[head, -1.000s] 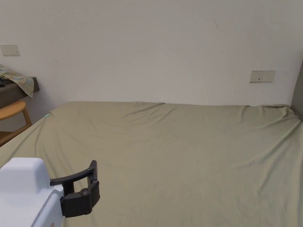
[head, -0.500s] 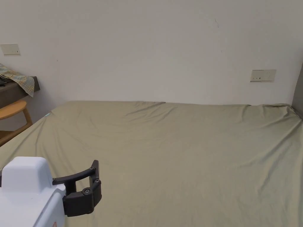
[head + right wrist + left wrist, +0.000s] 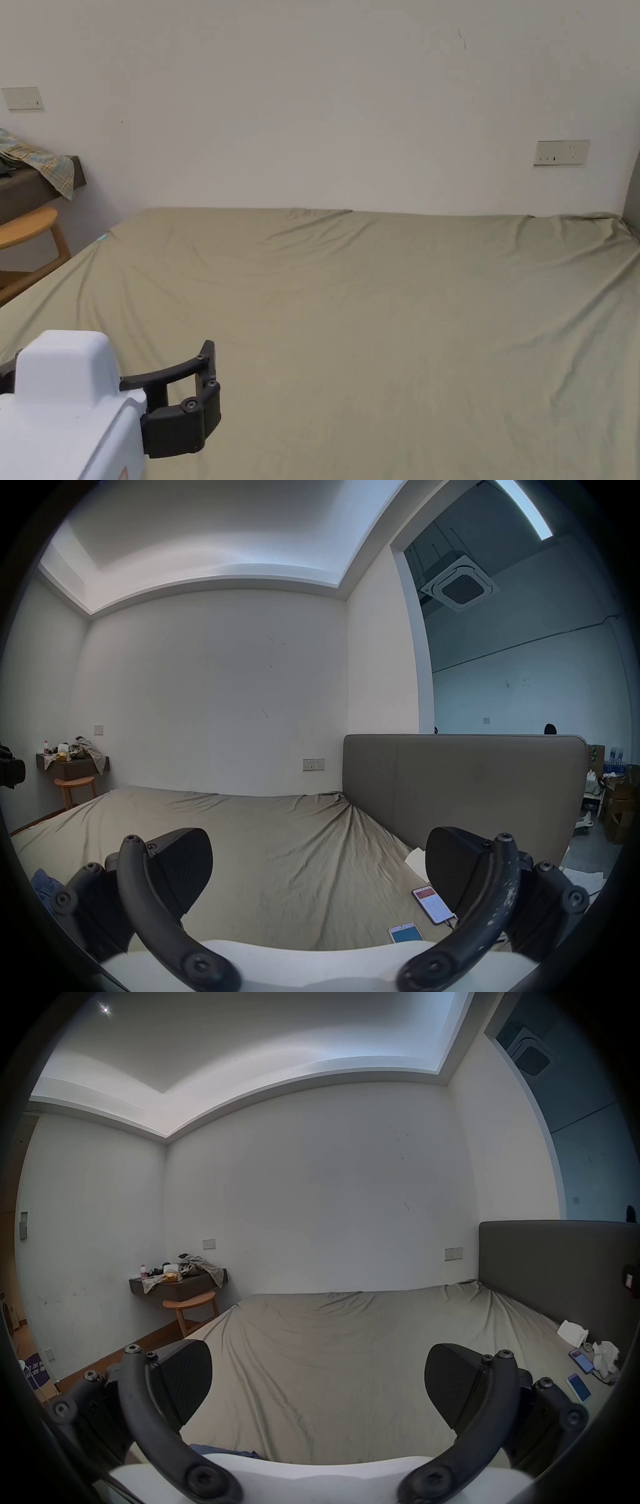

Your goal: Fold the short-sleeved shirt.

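Note:
My left gripper (image 3: 187,400) hovers low over the near left part of the bed, white body with black jaws. In the left gripper view it (image 3: 318,1383) stands wide open with nothing between the jaws. My right gripper (image 3: 318,871) is also wide open and empty, above the bed's right side near the headboard. A crumpled blue cloth (image 3: 43,883) lies at the bed's near edge, left of the right gripper. A strip of the blue cloth (image 3: 225,1452) peeks out just below the left gripper. Its shape is mostly hidden.
The olive bed sheet (image 3: 387,312) spreads wide and bare up to the wall. A grey headboard (image 3: 460,785) bounds the right side. Two phones (image 3: 433,904) and white tissues (image 3: 604,1352) lie beside it. A wooden stool (image 3: 28,228) and cluttered shelf (image 3: 180,1286) stand at the left.
The head camera has shifted a little, so the whole picture moved. The left gripper stays at the lower left with its jaws as before.

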`<state>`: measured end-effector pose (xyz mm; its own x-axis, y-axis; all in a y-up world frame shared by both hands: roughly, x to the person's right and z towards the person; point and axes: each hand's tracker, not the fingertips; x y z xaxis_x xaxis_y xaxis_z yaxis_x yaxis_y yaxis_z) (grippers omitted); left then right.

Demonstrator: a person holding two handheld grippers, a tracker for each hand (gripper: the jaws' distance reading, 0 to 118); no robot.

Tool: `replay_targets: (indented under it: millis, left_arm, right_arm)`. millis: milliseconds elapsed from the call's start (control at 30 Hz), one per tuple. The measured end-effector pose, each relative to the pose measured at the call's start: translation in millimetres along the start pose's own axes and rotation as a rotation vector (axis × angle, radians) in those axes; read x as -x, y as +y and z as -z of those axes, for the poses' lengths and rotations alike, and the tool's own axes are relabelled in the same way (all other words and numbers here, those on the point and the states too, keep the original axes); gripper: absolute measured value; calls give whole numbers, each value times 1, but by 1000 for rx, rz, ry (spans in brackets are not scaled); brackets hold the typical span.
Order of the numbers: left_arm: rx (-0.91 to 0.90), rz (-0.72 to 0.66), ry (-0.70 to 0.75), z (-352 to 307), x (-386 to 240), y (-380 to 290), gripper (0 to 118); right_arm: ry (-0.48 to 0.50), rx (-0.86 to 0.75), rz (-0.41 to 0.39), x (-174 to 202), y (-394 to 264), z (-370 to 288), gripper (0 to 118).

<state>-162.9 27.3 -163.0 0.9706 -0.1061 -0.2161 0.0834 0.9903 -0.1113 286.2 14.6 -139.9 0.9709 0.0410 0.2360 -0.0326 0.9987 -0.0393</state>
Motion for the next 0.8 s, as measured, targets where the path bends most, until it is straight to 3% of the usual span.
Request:
replay_targets:
  millis: [133, 333, 500, 600, 700, 800]
  left_arm:
    - [80, -11, -33, 21, -7, -5, 118]
    - [305, -82, -172, 97, -36, -49, 118]
    - [555, -145, -223, 178, -73, -119, 118]
    - [648, -128, -227, 213, -95, -159, 118]
    - [676, -124, -232, 239, -116, -191, 118]
    - [731, -155, -229, 255, -130, -216, 118]
  right_arm:
    - [26, 64, -17, 10, -1, 22, 118]
    - [136, 296, -36, 49, -39, 91, 118]
    - [219, 522, 8, 83, -102, 163, 118]
    - [248, 624, -8, 103, -147, 198, 118]
    - [262, 690, -47, 122, -187, 221, 118]
    - [274, 737, -30, 131, -220, 236, 118]
